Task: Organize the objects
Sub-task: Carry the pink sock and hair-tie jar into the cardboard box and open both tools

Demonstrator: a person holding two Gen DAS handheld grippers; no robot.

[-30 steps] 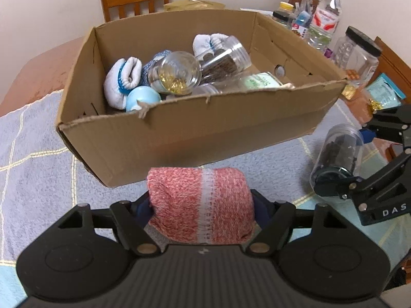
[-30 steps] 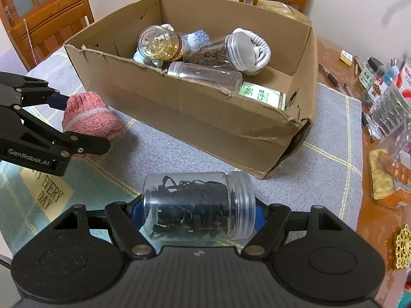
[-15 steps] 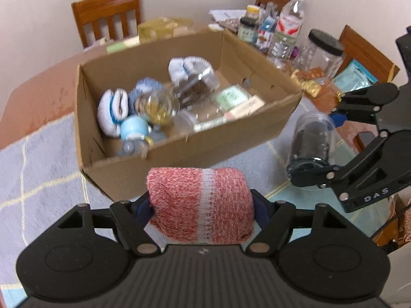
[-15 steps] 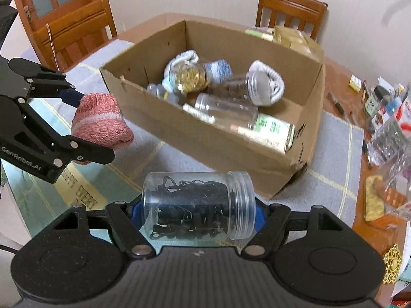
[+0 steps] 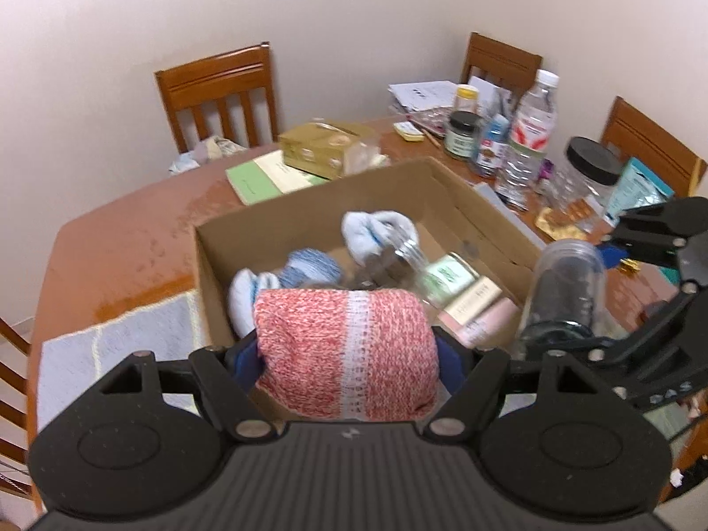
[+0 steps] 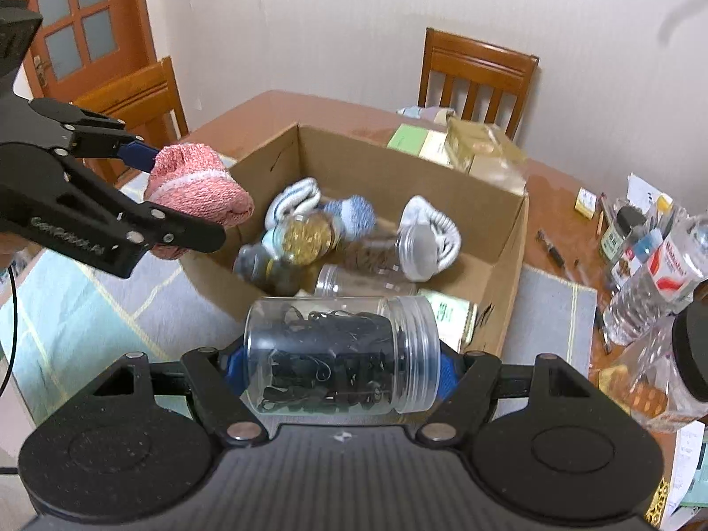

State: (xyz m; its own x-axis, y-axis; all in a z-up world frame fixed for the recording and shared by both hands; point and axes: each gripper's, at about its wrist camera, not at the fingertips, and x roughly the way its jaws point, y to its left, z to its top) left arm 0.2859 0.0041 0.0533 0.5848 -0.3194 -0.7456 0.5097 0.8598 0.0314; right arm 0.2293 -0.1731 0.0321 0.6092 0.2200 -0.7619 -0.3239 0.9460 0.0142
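Two grippers hang over one open cardboard box (image 6: 500,239) on the table (image 5: 132,239). The left gripper (image 5: 347,354) has the rolled red-and-white sock (image 5: 345,349) between its blue pads, above the box's near left corner; its jaws are opening, though the sock is still between them, touching both. The right gripper (image 6: 340,365) pinches one clear jar of black clips (image 6: 336,354), lying sideways, above the box's near wall. Inside the box I count three rolled pale socks (image 6: 294,201), one gold-filled jar (image 6: 305,234), two more clear jars (image 6: 389,256) and one green-labelled carton (image 6: 447,314); other pieces are too blurred to count. Three wooden chairs (image 5: 217,88) stand behind the table in the left view. One water bottle (image 5: 529,132) stands among the clutter.
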